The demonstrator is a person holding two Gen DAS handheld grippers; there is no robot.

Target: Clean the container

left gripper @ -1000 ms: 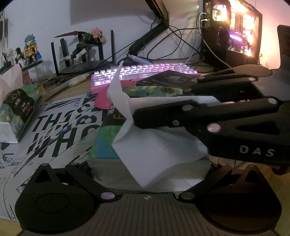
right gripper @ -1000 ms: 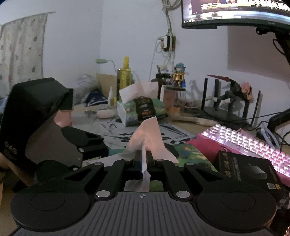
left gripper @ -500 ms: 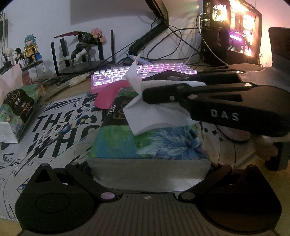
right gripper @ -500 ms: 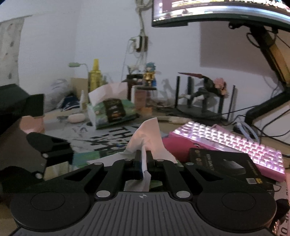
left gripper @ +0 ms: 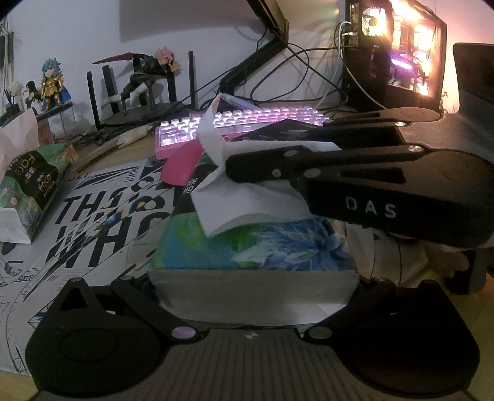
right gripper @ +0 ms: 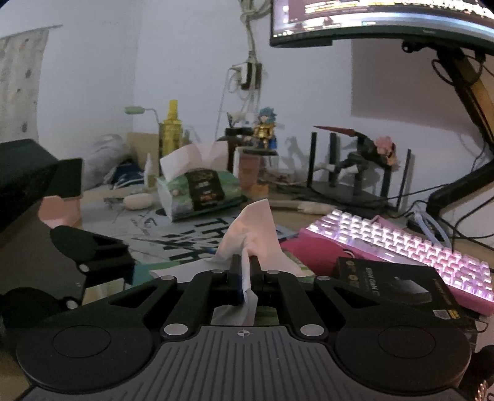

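Right gripper (right gripper: pixel 245 271) front and centre in its own view, fingers pinched tight on a white tissue (right gripper: pixel 251 237), the sheet fanning up above the tips and a twist of it trailing down behind them. From the left wrist view that same gripper (left gripper: pixel 230 168) reaches in from the right edge, black with pale lettering on its side, the tissue (left gripper: pixel 247 203) draping from its tip down onto the tissue pack (left gripper: pixel 256 246) in the middle of the frame. That pack, blue and green floral on top with a pale end facing the camera, sits between the left gripper's (left gripper: pixel 253 277) spread arms, jaws wide; whether they actually press on its sides, I cannot tell. It lies on a black-and-white printed desk mat (left gripper: pixel 92 222). A second tissue pack (left gripper: pixel 27 188) sits at the left edge, a sheet poking out. Behind, upper middle, a pink keyboard (left gripper: pixel 247 123) glows, a black box (right gripper: pixel 398 287) in front of it at the right of the right wrist view. Figurines (right gripper: pixel 265 129) line the wall, a monitor (right gripper: pixel 383 18) hangs at the top right.
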